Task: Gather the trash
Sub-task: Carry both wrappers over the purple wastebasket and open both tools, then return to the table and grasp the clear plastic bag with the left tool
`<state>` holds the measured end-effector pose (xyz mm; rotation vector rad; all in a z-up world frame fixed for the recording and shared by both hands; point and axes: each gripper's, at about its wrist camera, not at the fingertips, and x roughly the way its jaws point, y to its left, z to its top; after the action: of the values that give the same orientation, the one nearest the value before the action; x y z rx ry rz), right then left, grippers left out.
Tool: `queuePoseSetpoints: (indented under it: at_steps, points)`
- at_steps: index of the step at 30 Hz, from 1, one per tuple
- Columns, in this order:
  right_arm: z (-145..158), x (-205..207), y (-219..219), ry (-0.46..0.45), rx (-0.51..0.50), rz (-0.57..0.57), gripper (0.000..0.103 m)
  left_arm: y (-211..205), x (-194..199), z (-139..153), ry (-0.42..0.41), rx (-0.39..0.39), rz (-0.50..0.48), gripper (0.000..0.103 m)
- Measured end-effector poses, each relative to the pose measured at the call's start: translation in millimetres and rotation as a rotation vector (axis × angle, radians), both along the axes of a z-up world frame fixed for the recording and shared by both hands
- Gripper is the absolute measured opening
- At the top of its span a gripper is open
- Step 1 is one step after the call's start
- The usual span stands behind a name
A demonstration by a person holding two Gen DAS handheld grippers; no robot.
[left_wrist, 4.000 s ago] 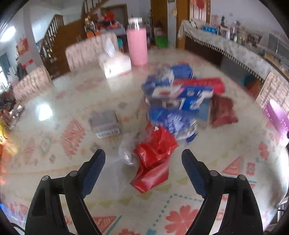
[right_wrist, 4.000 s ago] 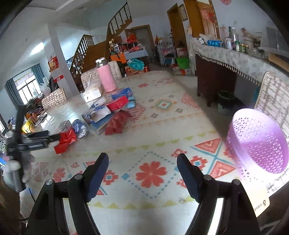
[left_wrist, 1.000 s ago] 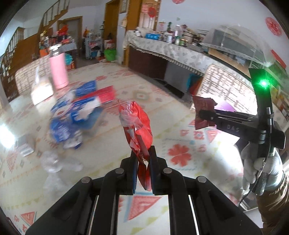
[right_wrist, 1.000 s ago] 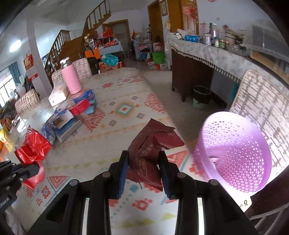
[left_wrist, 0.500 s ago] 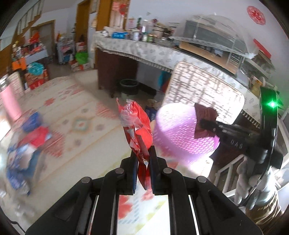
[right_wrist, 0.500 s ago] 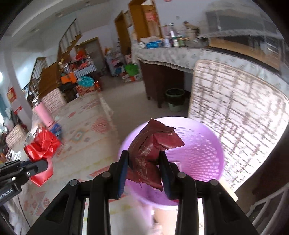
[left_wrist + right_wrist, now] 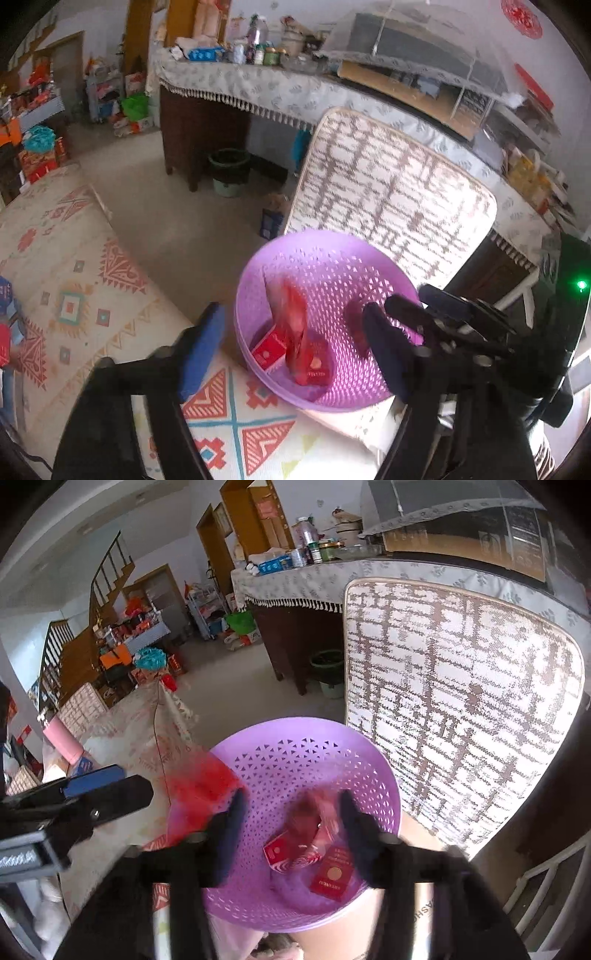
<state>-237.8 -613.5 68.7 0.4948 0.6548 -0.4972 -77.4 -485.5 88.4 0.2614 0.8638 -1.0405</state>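
A purple perforated basket [image 7: 258, 273] [image 7: 373, 760] stands at the table's edge. My left gripper [image 7: 295, 347] is open above it, and the red plastic bag [image 7: 295, 328] drops blurred into the basket; in the right wrist view the bag [image 7: 201, 782] is a red blur at the basket's left rim. My right gripper [image 7: 290, 827] is open over the basket, and the dark red wrapper [image 7: 308, 812] falls blurred between its fingers. The right gripper also shows in the left wrist view [image 7: 406, 321]. Red packets [image 7: 332, 875] lie on the basket floor.
A patterned chair back [image 7: 391, 192] [image 7: 461, 709] rises just behind the basket. The table carries a patterned cloth [image 7: 66, 266]. A long sideboard [image 7: 258, 88] with bottles stands behind. A pink bottle [image 7: 61, 738] and boxes are at the table's far end.
Both grippers have opened over the basket. The red bag has left the left gripper and the dark red wrapper has left the right; both are falling in.
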Motion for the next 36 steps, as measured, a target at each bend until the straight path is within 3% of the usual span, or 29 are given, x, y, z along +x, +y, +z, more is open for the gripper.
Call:
queuePoseSetpoints:
  at_steps: [7,11,22,31,36]
  points:
    - [1.8,1.8,12.9,-0.024,-0.004,0.031,0.076,30.9,-16.3,6.0,-0.042,0.026,0.03,0.076]
    - [1.2,10.8,36.6,-0.026,-0.011,0.089,0.076,63.1,-21.6,9.3,-0.023,0.027,0.084,0.076]
    - [6.0,37.2,123.4,-0.061,-0.06,0.23,0.081,180.3,-22.0,16.0,-0.023,0.021,0.25,0.076]
    - [0.5,61.5,202.3,-0.008,-0.045,0.41,0.082,329.0,12.3,13.4,-0.054,0.043,0.53,0.076]
    - [-3.7,76.5,238.6,0.01,-0.038,0.479,0.082,398.1,50.5,-3.8,-0.092,0.132,0.725,0.076]
